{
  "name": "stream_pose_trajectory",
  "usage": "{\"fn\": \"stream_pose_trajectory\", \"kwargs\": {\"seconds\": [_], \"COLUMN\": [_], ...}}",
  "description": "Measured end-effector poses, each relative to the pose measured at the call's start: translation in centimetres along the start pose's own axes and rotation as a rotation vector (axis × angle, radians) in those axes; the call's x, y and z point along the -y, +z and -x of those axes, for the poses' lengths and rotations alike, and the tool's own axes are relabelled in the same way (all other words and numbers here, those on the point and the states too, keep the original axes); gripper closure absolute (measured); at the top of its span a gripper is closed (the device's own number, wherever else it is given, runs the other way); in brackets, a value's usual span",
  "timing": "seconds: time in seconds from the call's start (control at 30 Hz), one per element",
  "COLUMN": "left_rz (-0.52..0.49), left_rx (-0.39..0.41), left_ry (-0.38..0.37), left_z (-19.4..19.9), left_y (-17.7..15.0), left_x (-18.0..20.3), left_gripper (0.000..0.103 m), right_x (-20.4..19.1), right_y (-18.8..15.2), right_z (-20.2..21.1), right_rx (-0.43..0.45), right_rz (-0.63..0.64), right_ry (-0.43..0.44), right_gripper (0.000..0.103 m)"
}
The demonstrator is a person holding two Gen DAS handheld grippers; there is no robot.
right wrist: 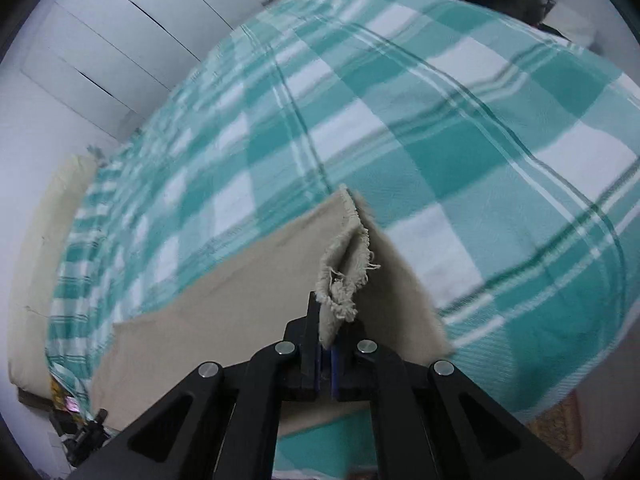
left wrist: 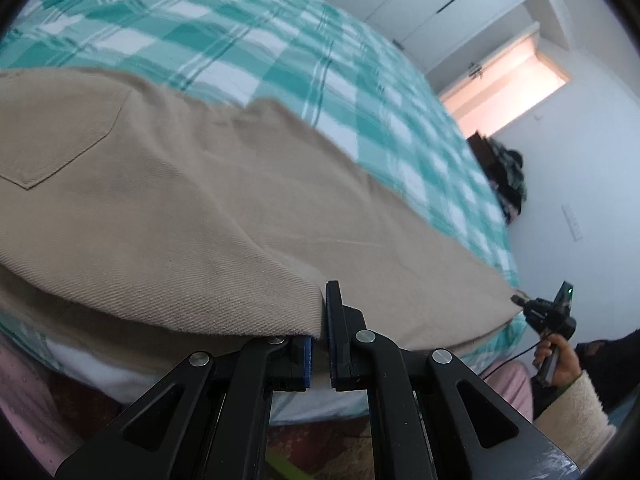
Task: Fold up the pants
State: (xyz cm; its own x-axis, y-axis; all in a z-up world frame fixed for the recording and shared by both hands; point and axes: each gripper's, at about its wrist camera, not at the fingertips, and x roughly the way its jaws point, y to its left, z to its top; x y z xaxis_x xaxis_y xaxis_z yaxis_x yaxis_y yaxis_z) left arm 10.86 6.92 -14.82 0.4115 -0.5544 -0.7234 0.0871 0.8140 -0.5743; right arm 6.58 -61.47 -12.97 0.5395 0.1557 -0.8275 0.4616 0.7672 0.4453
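Note:
Beige pants (left wrist: 180, 200) lie stretched along the near edge of a bed, back pocket showing at the left. My left gripper (left wrist: 320, 332) is shut on the pants' near edge at the waist end. In the right wrist view my right gripper (right wrist: 328, 344) is shut on the frayed leg hems (right wrist: 344, 264), which stand up folded between the fingers. The pants (right wrist: 224, 300) run from there down to the left. The right gripper also shows in the left wrist view (left wrist: 520, 301), at the far leg end.
A teal and white checked bedspread (right wrist: 440, 120) covers the bed. White wardrobe doors (left wrist: 420, 0) stand behind it. A lit doorway (left wrist: 508, 88) and dark clutter (left wrist: 508, 172) are at the far right. A pillow (right wrist: 44, 240) lies at the bed's left end.

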Motion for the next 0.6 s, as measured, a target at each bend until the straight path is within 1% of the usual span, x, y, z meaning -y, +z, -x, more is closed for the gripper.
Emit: {"fn": "stream_pose_trajectory", "kwargs": {"seconds": [0.03, 0.1, 0.3, 0.43, 0.5, 0.6], "left_rz": [0.005, 0.030, 0.023, 0.023, 0.009, -0.041], "left_rx": [-0.012, -0.040, -0.058, -0.083, -0.088, -0.084], "left_ry": [0.009, 0.020, 0.034, 0.059, 0.078, 0.114], "left_z": [-0.3, -1.0, -1.1, -1.9, -2.3, -2.4], "left_y": [-0.3, -1.0, -1.3, -1.5, -1.3, -1.3], "left_x": [-0.3, -1.1, -1.2, -1.6, -1.4, -0.6], "left_gripper": [0.099, 0.099, 0.099, 0.100, 0.100, 0.100], "right_x": [0.5, 1.0, 1.2, 1.2, 1.3, 1.0], "right_y": [-0.3, -0.9, -1.4, -2.1, -2.4, -2.5], "right_z": [-0.5, -1.0, -0.8, -0.6, -0.6, -0.7], "right_rx": [-0.022, -0.033, -0.014, -0.031, -0.039, -0.045], "right_rz": [-0.009, -0.012, -0.011, -0.002, 0.001, 0.025], "right_ry": [-0.013, -0.032, -0.046, -0.079, -0.091, -0.121], "right_gripper": [0.101, 0.101, 0.101, 0.101, 0.101, 0.101]}}
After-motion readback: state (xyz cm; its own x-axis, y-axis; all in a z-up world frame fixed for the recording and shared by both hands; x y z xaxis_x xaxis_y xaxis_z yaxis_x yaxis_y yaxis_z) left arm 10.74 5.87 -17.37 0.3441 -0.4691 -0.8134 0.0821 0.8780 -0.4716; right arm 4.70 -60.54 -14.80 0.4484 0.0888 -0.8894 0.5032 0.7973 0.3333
